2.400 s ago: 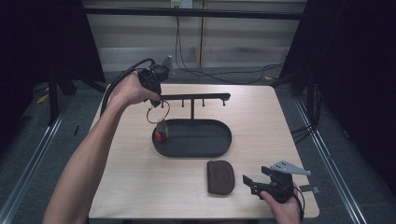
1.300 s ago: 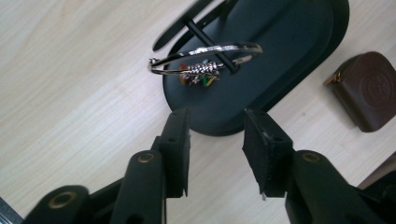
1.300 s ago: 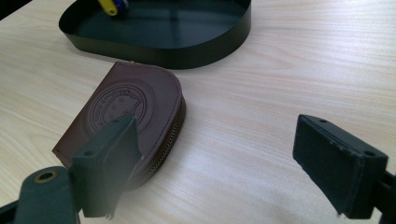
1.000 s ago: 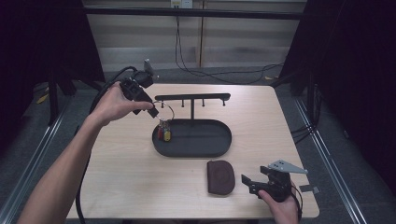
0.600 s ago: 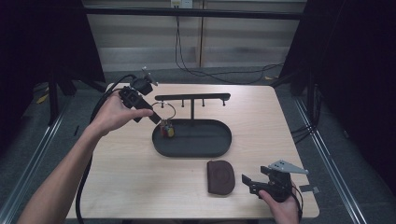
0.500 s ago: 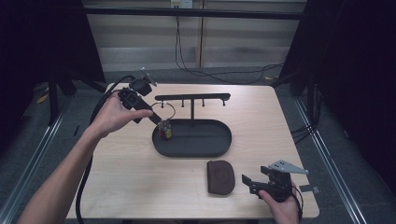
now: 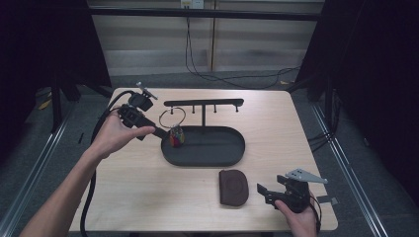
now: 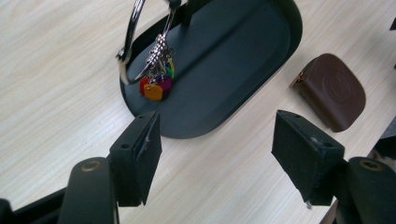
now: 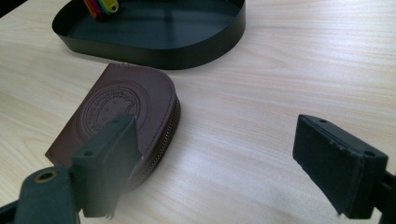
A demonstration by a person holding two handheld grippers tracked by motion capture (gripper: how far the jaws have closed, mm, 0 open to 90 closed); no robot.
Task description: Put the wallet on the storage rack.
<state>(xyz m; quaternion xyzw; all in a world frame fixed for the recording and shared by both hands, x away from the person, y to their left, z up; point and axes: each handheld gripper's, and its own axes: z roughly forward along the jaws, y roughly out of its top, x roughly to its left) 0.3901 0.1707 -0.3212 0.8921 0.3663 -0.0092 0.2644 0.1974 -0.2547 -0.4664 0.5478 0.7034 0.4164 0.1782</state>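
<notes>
- My R gripper sits at the near right edge of the table, low over the wood. Jaws wide apart, nothing btwn them.
- Brown zip pouch lies flat just beside my R gripper's one jaw, embossed side up, not touching it as far as I can tell. In high view the pouch is near the front edge, just short of the tray.
- Black oval tray mid-table; T-shaped hanger bar rises from its far side.
- Key ring w/ coloured tags hangs at the tray's left end; tags (red, orange, purple, green) dangle over the tray floor, big ring above them.
- My L gripper is held at the far left, pointing at the tags. Jaws spread wide, empty; the tags sit ahead of them, apart.
- Cable trails from L gripper down past my forearm.
</notes>
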